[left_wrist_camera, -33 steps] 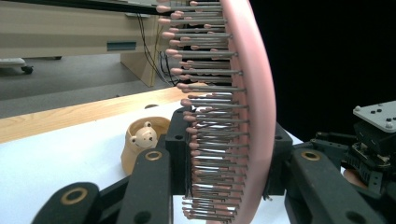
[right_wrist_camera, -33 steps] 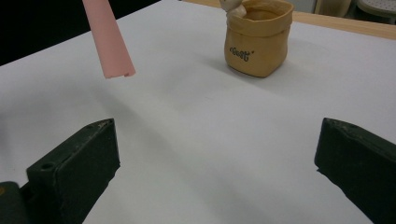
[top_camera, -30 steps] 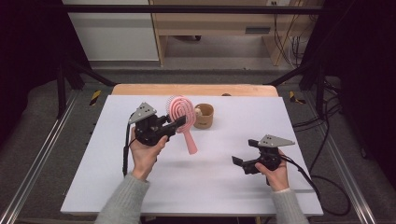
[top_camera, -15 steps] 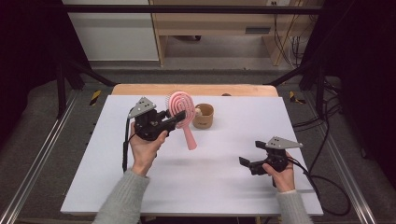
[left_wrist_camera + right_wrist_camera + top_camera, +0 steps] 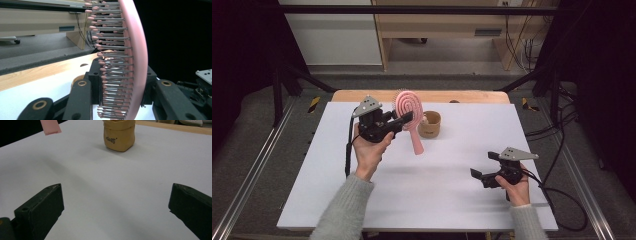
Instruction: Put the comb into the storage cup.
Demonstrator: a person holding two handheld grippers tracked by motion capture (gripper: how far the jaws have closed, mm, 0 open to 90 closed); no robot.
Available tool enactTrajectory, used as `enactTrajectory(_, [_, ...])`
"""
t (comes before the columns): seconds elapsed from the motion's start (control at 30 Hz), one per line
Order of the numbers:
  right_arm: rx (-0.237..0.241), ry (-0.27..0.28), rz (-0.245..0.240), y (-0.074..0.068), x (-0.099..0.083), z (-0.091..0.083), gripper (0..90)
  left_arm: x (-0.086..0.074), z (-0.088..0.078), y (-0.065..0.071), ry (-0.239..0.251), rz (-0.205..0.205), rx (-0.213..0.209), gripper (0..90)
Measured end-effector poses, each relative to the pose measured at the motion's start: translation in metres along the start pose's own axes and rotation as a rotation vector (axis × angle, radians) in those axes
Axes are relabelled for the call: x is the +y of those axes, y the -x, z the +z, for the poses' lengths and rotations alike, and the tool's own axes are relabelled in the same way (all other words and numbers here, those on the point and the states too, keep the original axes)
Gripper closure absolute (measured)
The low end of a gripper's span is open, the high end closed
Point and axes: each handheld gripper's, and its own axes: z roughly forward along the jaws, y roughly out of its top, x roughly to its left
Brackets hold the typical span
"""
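A pink round hairbrush [image 5: 406, 103] is held above the white table [image 5: 437, 205] at the far middle, head up and handle [image 5: 417, 142] pointing down. My left gripper [image 5: 408, 118] is shut on it just below the head. In the left gripper view the black jaws clamp the brush [image 5: 136, 50] across its bristles and back. A small tan pouch [image 5: 430, 124] stands just right of the brush. My right gripper [image 5: 475, 175] hovers low at the near right, open and holding nothing. In the right gripper view its gripper [image 5: 116, 205] faces the pouch [image 5: 119, 135] and the brush handle tip [image 5: 50, 126].
A wooden strip [image 5: 472, 96] runs along the table's far edge. Metal rails [image 5: 257, 165] flank the table on both sides. Cables [image 5: 562, 200] trail from the right gripper over the near right corner. A wooden cabinet [image 5: 447, 25] stands beyond the table.
The left gripper has raised the brush a little, so the handle tip sits higher. The right hand has drifted slightly toward the near right.
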Motion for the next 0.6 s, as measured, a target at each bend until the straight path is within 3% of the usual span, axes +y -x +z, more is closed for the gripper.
enactTrajectory(0.6, [0.001, 0.005, 0.005, 0.003, -0.002, -0.005, 0.3, 0.023, 0.018, -0.001, 0.0, 0.022, 0.013, 63.1])
